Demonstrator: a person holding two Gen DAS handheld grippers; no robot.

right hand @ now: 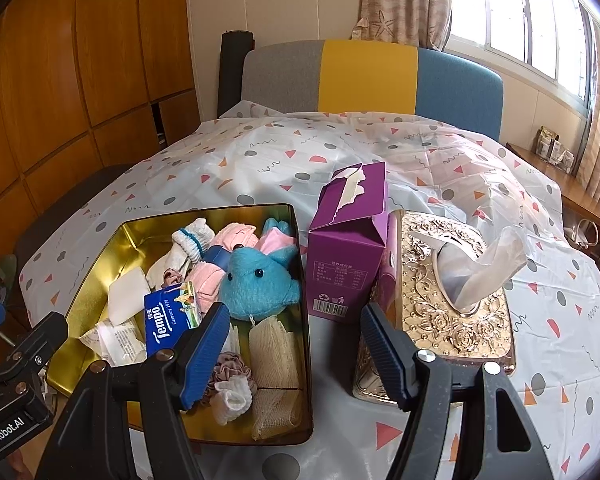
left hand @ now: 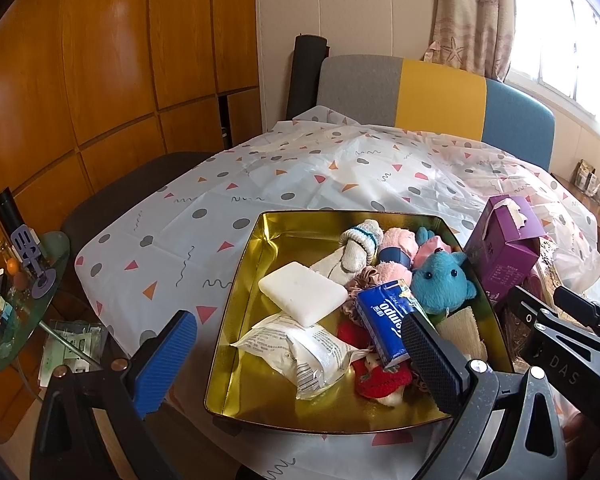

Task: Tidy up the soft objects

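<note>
Because the right gripper point(right hand: 294, 350) and left gripper point(left hand: 300, 360) both hang wide apart, grasping nothing, over the full gold tin point(right hand: 100, 236) near the table's front edge, a reach could knock the blue plush toy point(right hand: 260, 280) out.

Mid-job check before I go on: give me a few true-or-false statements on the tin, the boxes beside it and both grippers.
1. The blue plush toy lies inside the gold tin. True.
2. The right gripper is shut on the tissue pack. False: it is open and empty.
3. The purple box stands between the tin and the gold tissue box. True.
4. The left gripper holds the white bar. False: it is open and empty.
</note>
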